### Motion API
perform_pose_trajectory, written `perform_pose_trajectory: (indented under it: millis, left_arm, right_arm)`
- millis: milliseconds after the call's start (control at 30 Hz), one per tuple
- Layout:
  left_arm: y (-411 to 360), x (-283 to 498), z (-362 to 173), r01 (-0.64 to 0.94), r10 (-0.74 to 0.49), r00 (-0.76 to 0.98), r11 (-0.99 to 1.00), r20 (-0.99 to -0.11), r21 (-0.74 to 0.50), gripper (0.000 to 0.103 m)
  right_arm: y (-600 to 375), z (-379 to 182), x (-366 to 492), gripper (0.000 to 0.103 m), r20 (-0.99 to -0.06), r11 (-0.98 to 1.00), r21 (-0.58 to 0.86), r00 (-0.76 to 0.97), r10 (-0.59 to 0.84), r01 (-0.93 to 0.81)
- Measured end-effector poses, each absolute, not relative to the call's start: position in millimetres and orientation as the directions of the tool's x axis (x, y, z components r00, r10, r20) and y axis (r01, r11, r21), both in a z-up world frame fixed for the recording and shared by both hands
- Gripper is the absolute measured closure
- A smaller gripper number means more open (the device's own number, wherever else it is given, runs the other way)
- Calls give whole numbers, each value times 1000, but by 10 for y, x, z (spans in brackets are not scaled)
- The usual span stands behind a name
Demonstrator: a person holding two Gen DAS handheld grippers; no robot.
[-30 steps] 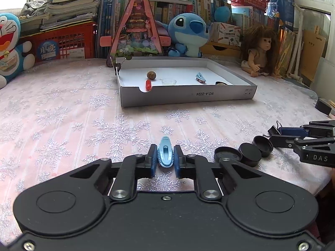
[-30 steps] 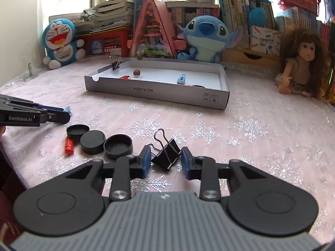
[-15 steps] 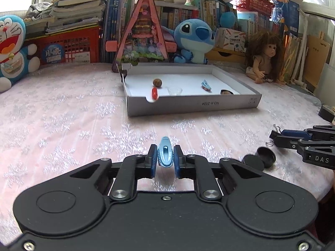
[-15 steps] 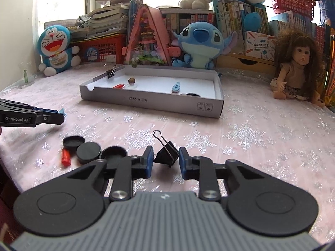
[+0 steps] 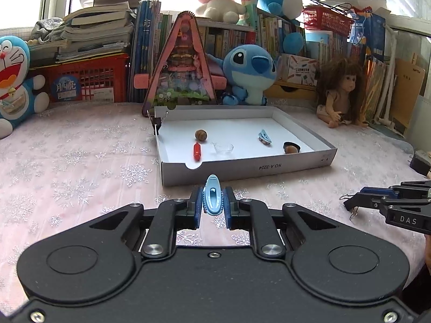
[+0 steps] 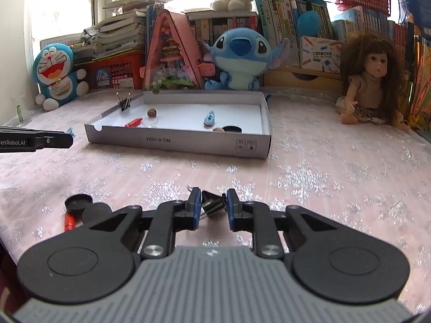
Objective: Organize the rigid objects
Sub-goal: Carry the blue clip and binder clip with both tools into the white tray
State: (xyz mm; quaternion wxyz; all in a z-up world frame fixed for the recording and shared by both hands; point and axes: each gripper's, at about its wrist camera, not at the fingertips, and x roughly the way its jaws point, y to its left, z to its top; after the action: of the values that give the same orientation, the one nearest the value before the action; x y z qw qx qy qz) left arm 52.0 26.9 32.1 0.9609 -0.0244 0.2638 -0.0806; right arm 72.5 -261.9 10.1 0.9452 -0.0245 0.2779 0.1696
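My left gripper is shut on a light blue clip and holds it above the cloth, just in front of the white box. My right gripper is shut on a black binder clip, lifted over the table; it also shows at the right of the left wrist view. The box holds a red capsule, a brown nut, a clear cup, a blue clip and a black lid. A binder clip grips its far corner.
Black lids and a red capsule lie on the cloth at my right gripper's left. Plush toys, a pink triangular toy house, a red crate, books and a doll line the back.
Both grippers have risen and moved forward toward the box, each keeping its clip. The black lids have dropped out of the left wrist view.
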Motion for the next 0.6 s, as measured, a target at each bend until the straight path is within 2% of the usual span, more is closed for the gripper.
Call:
perform_pose_trajectory:
  millis: [100, 167, 233, 400, 600]
  left_arm:
    - [265, 543, 283, 141, -172, 840, 985, -515, -99, 88]
    - [261, 554, 273, 141, -173, 837, 985, -518, -100, 88]
    - [252, 561, 268, 142, -172, 838, 985, -518, -97, 88]
    - [264, 625, 295, 140, -178, 837, 984, -517, -111, 88]
    - [253, 752, 423, 144, -181, 851, 983, -494, -113, 88]
  right_arm:
    - [-2618, 31, 742, 72, -550, 945, 45, 782, 294, -323]
    - [-2620, -10, 756, 63, -558, 946, 49, 777, 293, -321]
    - [-2617, -40, 768, 71, -564, 945, 57, 771, 297, -323]
    - [-2643, 5, 779, 77, -558, 943, 99, 767, 317, -318]
    - [-2684, 152, 891, 78, -534, 944, 134, 781, 325, -301]
